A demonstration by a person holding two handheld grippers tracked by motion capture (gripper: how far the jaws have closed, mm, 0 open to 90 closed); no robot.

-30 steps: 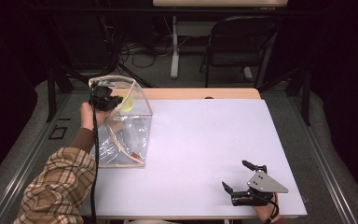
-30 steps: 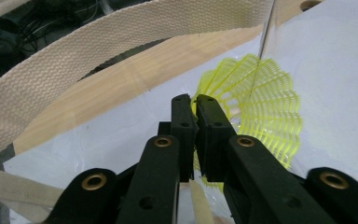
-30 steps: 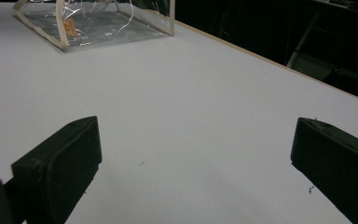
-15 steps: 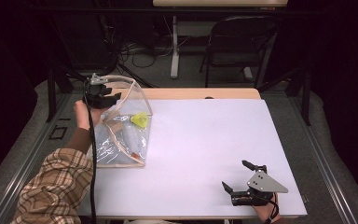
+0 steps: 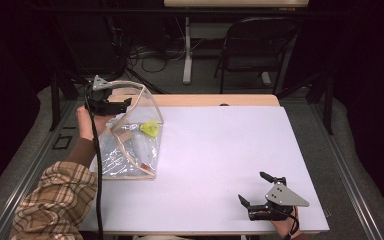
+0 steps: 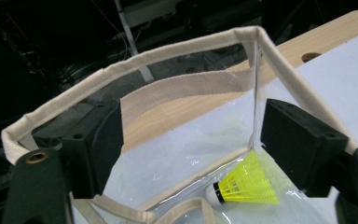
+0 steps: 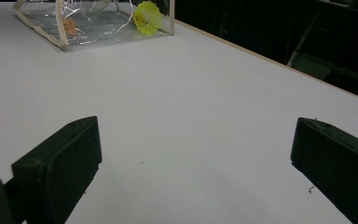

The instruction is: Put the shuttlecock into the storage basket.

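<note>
The left claw (image 5: 111, 104) is now pulling back from the bag (image 5: 130, 145), jaws spread; the shuttlecock (image 5: 150, 128) has dropped inside, so the placing looks done. The right claw (image 5: 261, 192) is resting spread on the bench (image 5: 220, 160).

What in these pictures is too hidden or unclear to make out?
- Orange item in the clear bag: too small in the high view, blurred by creased plastic in the right gripper view.
- Bag's bottom: cut off by the lower edge in the left gripper view.
- Shuttlecock: its skirt partly hidden by the left gripper's jaw there.
- Hand on the right gripper: cut off by the high view's bottom edge.
</note>
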